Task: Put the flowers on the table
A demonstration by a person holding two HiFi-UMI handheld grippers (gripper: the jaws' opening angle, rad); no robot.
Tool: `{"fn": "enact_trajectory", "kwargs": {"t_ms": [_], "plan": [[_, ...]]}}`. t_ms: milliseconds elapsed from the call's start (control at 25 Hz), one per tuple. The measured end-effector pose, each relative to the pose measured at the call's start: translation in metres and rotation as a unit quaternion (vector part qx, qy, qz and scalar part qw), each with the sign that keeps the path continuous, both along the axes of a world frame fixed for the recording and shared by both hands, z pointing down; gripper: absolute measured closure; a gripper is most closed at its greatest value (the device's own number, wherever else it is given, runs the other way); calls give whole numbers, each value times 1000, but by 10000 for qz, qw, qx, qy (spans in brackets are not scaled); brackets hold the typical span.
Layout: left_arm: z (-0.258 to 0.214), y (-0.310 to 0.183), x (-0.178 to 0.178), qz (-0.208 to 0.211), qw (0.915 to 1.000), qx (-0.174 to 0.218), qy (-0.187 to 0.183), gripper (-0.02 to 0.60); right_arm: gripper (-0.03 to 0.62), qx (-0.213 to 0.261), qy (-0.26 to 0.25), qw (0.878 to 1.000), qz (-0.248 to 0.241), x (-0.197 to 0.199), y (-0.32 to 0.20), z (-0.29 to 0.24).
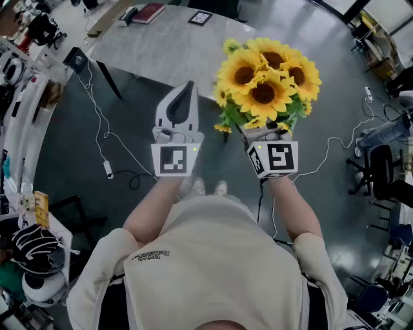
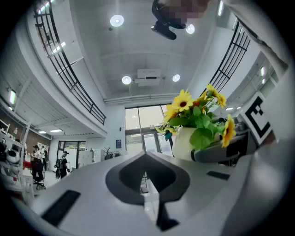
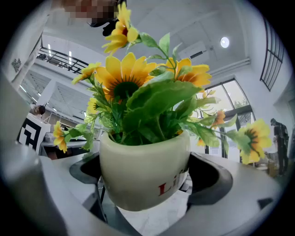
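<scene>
We see the right gripper (image 3: 145,177) with its jaws spread wide and clamped on the two sides of a cream pot (image 3: 143,168), which fills the space between them. The far tips of the jaws are hidden behind the pot's belly. Red lettering on the pot runs off round its curve, so only the start of it shows and we cannot read the word. The flowers (image 1: 266,76), yellow sunflowers with green leaves, stand upright in the pot. In the head view they sit right of centre and cover the pot and most of the right gripper (only its marker cube shows below the blooms).

The left gripper (image 1: 188,89) is left of centre in the head view, with its jaws closed tip to tip and nothing held. In its own view only a small oval gap shows behind the tips.

The grey table (image 1: 161,48) lies across the upper middle of the head view, and the blooms overlap its near edge. We cannot tell from that view whether the pot is over the table or over the dark floor (image 1: 84,148). A red book (image 1: 148,13) at the table's far side is cut off by the top of the frame.
</scene>
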State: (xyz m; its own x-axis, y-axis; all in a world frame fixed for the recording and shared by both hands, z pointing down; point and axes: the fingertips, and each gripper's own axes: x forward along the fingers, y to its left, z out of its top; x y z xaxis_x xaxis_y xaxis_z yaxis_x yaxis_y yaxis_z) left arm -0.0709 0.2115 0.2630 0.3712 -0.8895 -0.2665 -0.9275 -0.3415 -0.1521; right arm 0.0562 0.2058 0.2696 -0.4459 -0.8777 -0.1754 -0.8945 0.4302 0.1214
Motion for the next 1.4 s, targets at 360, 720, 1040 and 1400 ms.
{"fn": "enact_trajectory", "kwargs": {"t_ms": [360, 720, 1040, 1400], "plan": [[-1, 1, 2, 61, 10000, 5, -35, 584, 14, -57, -31, 10000, 1, -1, 1, 0], [4, 0, 1, 89, 9998, -129, -116, 584, 15, -97, -108, 9999, -41, -3, 2, -1], [0, 3, 1, 102, 9998, -98, -150, 584, 16, -156, -182, 9997, -20, -4, 4, -1], [-2, 5, -2, 126, 9998, -103, -113, 584, 16, -265, -255, 9993, 5, -4, 5, 1]]}}
